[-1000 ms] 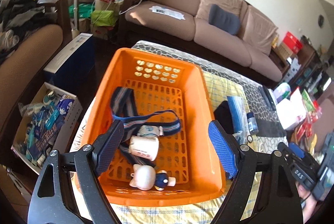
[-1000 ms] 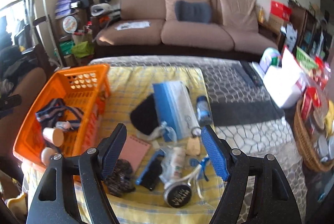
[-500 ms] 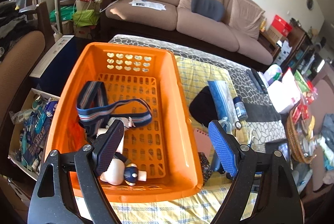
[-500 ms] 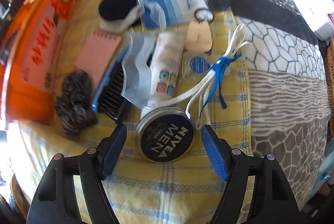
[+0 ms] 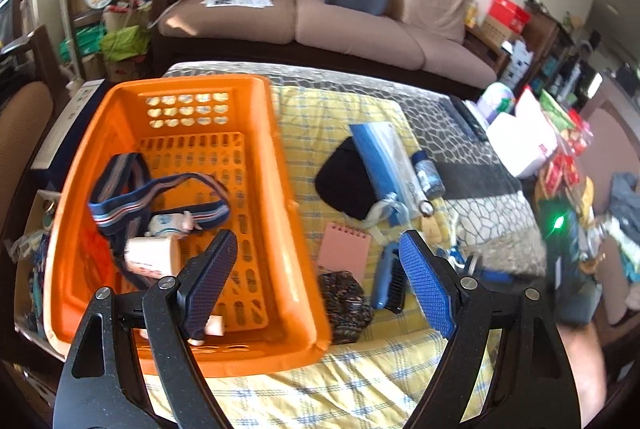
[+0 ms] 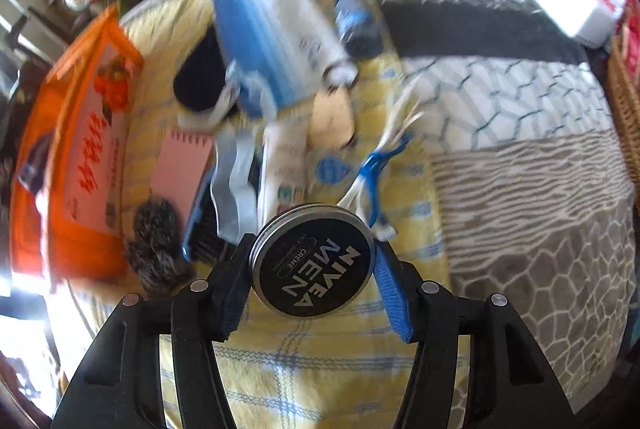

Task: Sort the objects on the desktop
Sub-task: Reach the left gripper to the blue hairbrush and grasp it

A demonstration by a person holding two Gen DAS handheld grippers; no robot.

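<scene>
Right gripper [image 6: 314, 275]: fingers have just been closing, now pinching the round black tin [image 6: 313, 261].
Left gripper [image 5: 318, 279]: fingers wide, holding nothing, near the orange basket [image 5: 280, 165].

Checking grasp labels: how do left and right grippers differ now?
Left gripper is wide open with nothing between its fingers, hovering over the basket edge. Right gripper has just been closing, its fingers against the tin. Both point down at the yellow cloth.

basket [image 5: 280, 165]: left on the cloth [image 5: 352, 385]; strap [image 5: 132, 189] and cup [image 5: 152, 256] inside
notepad [image 5: 344, 249]: right of basket; scrunchie [image 5: 346, 305] in front
tin [image 6: 314, 261]: nearest; tube [image 6: 282, 165] behind it
</scene>
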